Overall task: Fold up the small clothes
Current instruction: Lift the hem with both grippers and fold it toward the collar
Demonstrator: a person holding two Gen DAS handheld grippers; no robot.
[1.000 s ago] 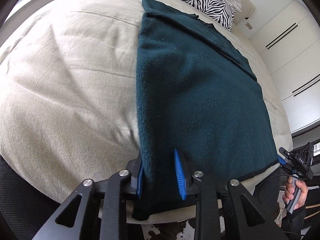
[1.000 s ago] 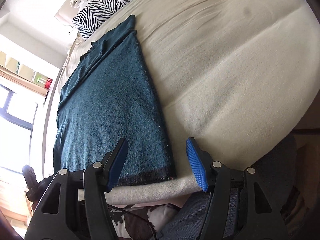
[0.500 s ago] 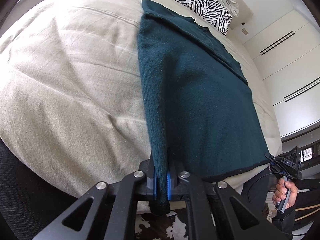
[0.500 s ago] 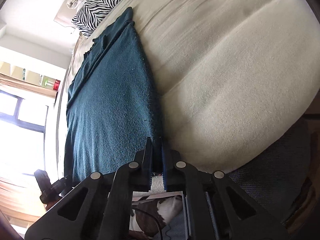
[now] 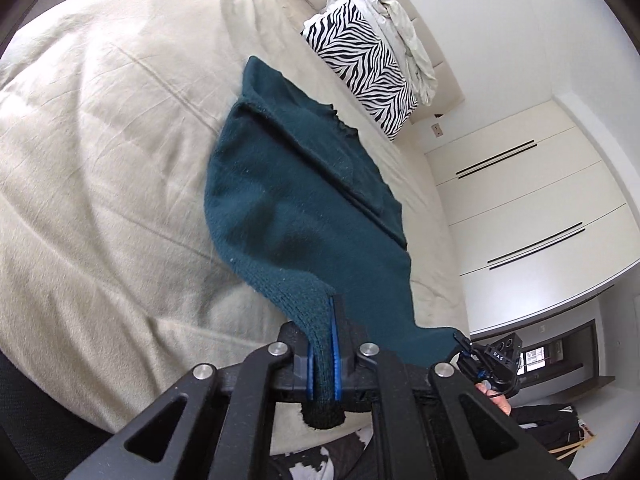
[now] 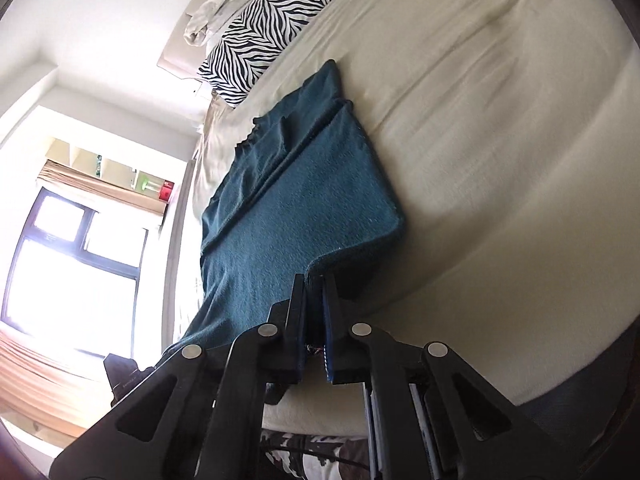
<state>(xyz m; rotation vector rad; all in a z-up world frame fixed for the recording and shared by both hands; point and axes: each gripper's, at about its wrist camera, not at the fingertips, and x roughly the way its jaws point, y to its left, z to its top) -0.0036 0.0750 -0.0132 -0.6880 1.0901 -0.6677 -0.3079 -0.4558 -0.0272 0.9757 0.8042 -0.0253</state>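
Observation:
A dark teal knit garment [image 5: 288, 216] lies lengthwise on the beige bed [image 5: 100, 160], its near end lifted off the sheet. My left gripper [image 5: 325, 320] is shut on the garment's near left corner, with fabric hanging out below the blue pads. My right gripper [image 6: 315, 292] is shut on the near right corner of the same garment [image 6: 296, 208]. The right gripper also shows in the left wrist view [image 5: 466, 346], holding the other corner. The far end of the garment rests on the bed, bunched into folds.
A zebra-print pillow [image 5: 360, 68] with a pale crumpled cloth [image 5: 408, 48] on it lies at the head of the bed. White wardrobe doors [image 5: 520, 208] stand on one side, a bright window [image 6: 60, 272] on the other. The bed's near edge [image 6: 520, 380] is just below my grippers.
Both grippers, open around the near corners a second ago, have shut on them and lifted the near edge up and forward, so the garment now sags and bunches.

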